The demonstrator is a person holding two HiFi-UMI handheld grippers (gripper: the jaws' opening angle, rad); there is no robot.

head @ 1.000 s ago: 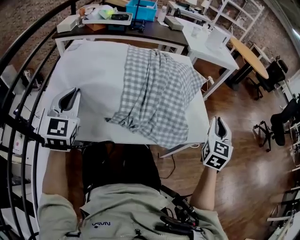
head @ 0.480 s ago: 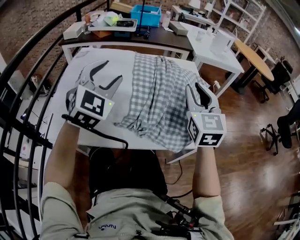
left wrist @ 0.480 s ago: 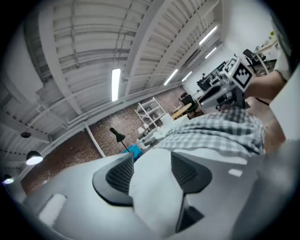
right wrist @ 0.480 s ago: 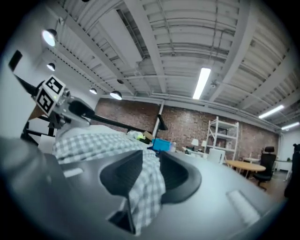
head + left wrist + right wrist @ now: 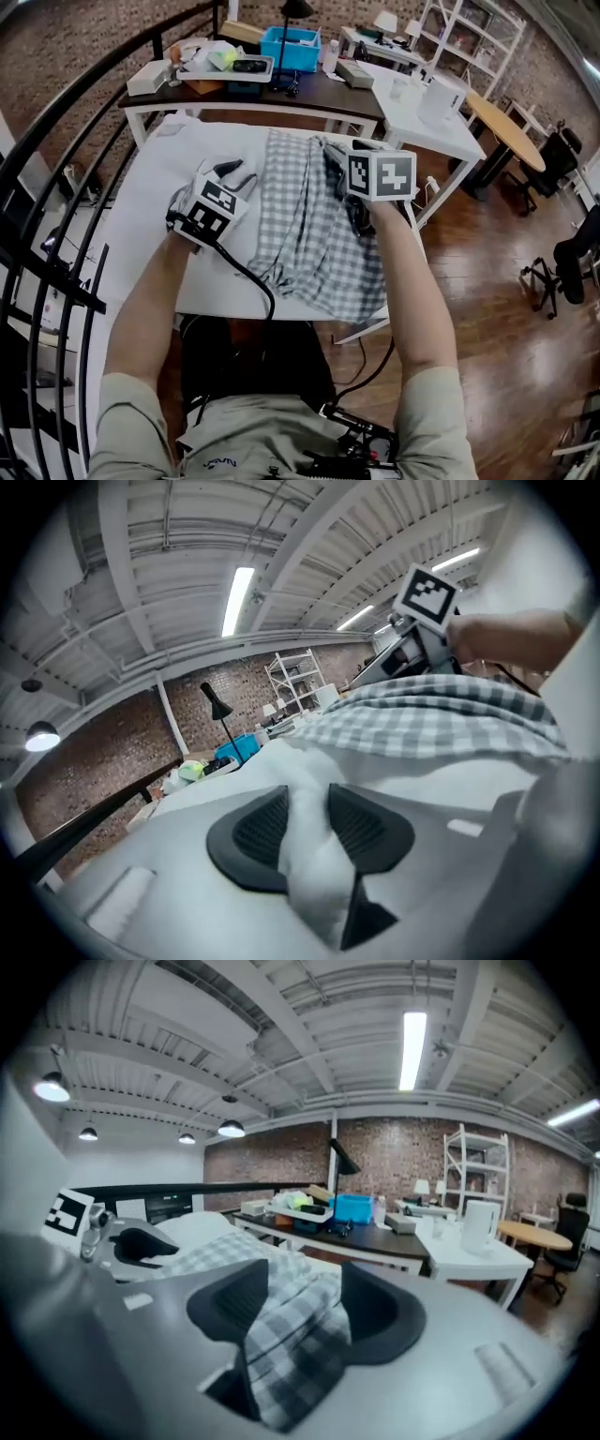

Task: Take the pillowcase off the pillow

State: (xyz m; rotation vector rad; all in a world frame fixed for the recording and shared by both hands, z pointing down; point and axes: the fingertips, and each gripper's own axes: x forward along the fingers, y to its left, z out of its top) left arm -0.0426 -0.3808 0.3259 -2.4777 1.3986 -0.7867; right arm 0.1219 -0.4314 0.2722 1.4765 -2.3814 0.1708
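Moved: both grippers have swung in from the near corners of the table (image 5: 131, 272) and now sit over the bedding, with the left gripper (image 5: 307, 803) on the white side and the right gripper (image 5: 305, 1283) over the checks.
Left claw: its jaws sprang apart and have just been closing again. A ridge of white pillow (image 5: 281, 761) stands between the pads, which appear to pinch it from both sides.
Right claw: its jaws have just been opening and stand wide. The grey-checked pillowcase (image 5: 309, 216) lies in the gap and runs down into the throat, but the pads are not pressing on it.
Pillowcase: it lies rumpled across the right half of the white surface. Its near end is bunched close to the table's front edge, and its far end is near the dark desk (image 5: 281, 89).
Pillow: bare white shows to the left of the checks. How much of it sits inside the cover cannot be told from these views.
Meaning: the hands look set for an opposed pull, the left anchoring the pillow and the right about to take the cover. The stripping itself seems not yet under way.
Next move: the right claw likely needs a firm bite of checked cloth alone, then a draw away from the left.
Risk: catching pillow as well as cover on the right, or a weak pinch on the left, would drag the whole bundle across the table rather than part the two.
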